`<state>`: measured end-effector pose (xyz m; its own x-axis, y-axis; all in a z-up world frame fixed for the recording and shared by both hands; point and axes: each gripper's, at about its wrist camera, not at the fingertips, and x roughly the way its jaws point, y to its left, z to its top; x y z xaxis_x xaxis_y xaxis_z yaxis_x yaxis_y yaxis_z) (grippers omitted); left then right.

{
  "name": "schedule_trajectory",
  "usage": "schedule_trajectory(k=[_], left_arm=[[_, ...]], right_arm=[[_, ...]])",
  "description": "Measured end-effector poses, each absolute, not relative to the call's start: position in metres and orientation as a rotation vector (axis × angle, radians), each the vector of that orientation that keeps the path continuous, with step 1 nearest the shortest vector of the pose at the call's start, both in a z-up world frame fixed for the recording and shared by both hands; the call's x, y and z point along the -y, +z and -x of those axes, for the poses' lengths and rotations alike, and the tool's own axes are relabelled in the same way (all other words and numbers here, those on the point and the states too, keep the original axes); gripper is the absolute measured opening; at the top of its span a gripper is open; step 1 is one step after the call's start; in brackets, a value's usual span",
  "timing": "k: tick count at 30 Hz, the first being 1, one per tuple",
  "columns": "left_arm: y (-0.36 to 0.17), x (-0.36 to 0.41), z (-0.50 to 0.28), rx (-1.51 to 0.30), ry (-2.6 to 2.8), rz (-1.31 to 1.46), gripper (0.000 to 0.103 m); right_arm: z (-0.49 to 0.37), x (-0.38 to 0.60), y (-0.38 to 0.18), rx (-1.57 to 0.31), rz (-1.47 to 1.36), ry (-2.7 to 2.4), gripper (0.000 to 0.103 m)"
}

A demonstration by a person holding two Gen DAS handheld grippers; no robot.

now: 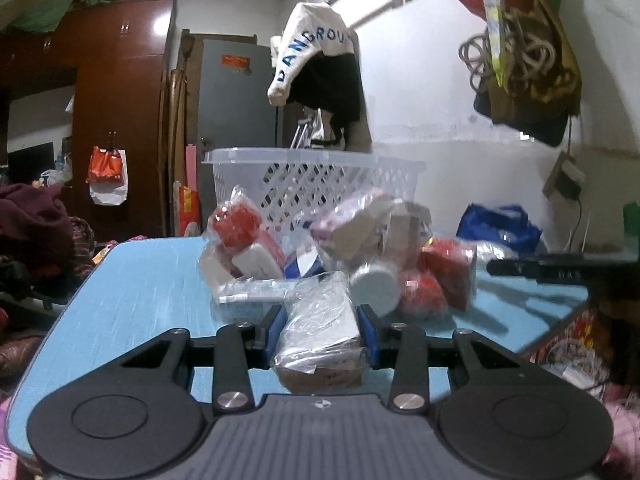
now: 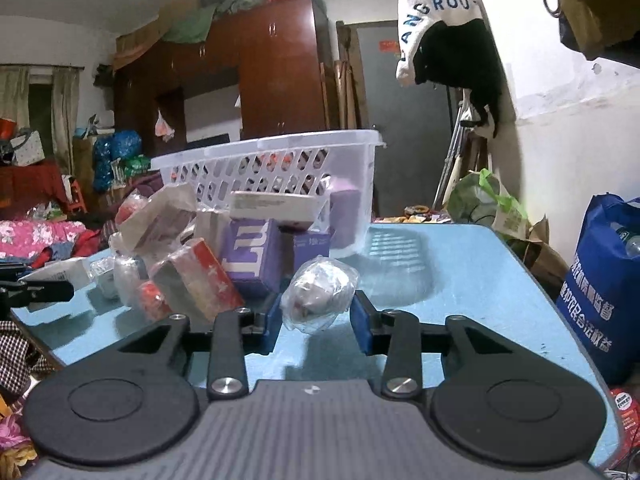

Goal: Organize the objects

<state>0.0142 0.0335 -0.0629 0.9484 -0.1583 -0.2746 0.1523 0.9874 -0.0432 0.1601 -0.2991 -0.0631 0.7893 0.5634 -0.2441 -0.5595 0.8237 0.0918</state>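
Wrapped packets (image 1: 320, 264) heaped before white basket (image 1: 316, 178)

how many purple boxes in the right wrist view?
3: large purple box with white lettering mid-pile, small purple box right of it, purple box against the white plastic basket. More may be hidden.

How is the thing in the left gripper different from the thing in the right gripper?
The wrapped box between the left gripper's fingers is flat-sided and brownish, while the wrapped ball at the right gripper is round and pale. The box fills the gap, touching both blue pads; the ball leaves a gap beside the right pad. Both are wrapped in clear crinkly plastic and sit before the white basket.
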Motion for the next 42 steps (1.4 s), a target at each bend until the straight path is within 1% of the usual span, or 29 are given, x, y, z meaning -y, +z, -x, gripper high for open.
schedule_trajectory(k=[5,9,13,16,19,21,24,25,26,27,28,29,30,31,32,33,35,37,42], left_arm=[[-0.059,-0.037,-0.019,-0.251,-0.171,0.067,0.043],[-0.050,-0.039,-0.023,-0.225,-0.193,0.097,0.043],[-0.019,-0.042,-0.040,-0.173,-0.232,0.107,0.043],[0.021,-0.043,-0.076,-0.138,-0.244,0.103,0.043],[0.061,-0.042,-0.128,-0.129,-0.205,0.110,0.043],[0.077,-0.040,-0.161,-0.156,-0.171,0.096,0.043],[0.079,-0.038,-0.208,-0.232,-0.135,0.094,0.045],[0.077,-0.039,-0.216,-0.242,-0.130,0.107,0.050],[0.074,-0.039,-0.225,-0.265,-0.123,0.104,0.073],[0.071,-0.037,-0.232,-0.291,-0.115,0.097,0.091],[0.067,-0.038,-0.231,-0.298,-0.107,0.097,0.092],[0.065,-0.039,-0.227,-0.290,-0.104,0.097,0.092],[0.064,-0.040,-0.218,-0.276,-0.110,0.100,0.092],[0.063,-0.042,-0.206,-0.256,-0.119,0.105,0.092],[0.062,-0.044,-0.192,-0.241,-0.132,0.103,0.092],[0.059,-0.046,-0.177,-0.228,-0.143,0.102,0.092],[0.050,-0.050,-0.143,-0.215,-0.152,0.100,0.092],[0.036,-0.052,-0.117,-0.238,-0.153,0.090,0.092],[-0.015,-0.060,-0.067,-0.272,-0.107,0.140,0.092]], right_arm=[[-0.151,0.303,-0.056,-0.201,-0.031,0.599,0.040],[-0.148,0.301,-0.039,-0.153,-0.042,0.624,0.040],[-0.152,0.286,-0.005,-0.071,-0.015,0.656,0.040],[-0.178,0.264,0.030,-0.037,0.003,0.701,0.040],[-0.211,0.236,0.061,-0.034,0.051,0.699,0.040],[-0.234,0.215,0.075,-0.050,0.097,0.680,0.040],[-0.259,0.191,0.078,-0.075,0.138,0.671,0.040],[-0.264,0.184,0.075,-0.073,0.158,0.658,0.042],[-0.268,0.178,0.072,-0.070,0.180,0.636,0.053],[-0.270,0.176,0.068,-0.080,0.193,0.618,0.065],[-0.270,0.179,0.063,-0.094,0.195,0.607,0.085],[-0.267,0.182,0.061,-0.091,0.182,0.608,0.089],[-0.261,0.189,0.058,-0.085,0.163,0.620,0.089],[-0.254,0.196,0.057,-0.084,0.145,0.629,0.092],[-0.245,0.206,0.055,-0.084,0.126,0.627,0.101],[-0.238,0.216,0.053,-0.083,0.107,0.624,0.103],[-0.213,0.237,0.041,-0.085,0.073,0.654,0.103],[-0.188,0.258,0.019,-0.063,0.028,0.683,0.103],[-0.146,0.277,-0.030,-0.114,-0.017,0.686,0.103]])
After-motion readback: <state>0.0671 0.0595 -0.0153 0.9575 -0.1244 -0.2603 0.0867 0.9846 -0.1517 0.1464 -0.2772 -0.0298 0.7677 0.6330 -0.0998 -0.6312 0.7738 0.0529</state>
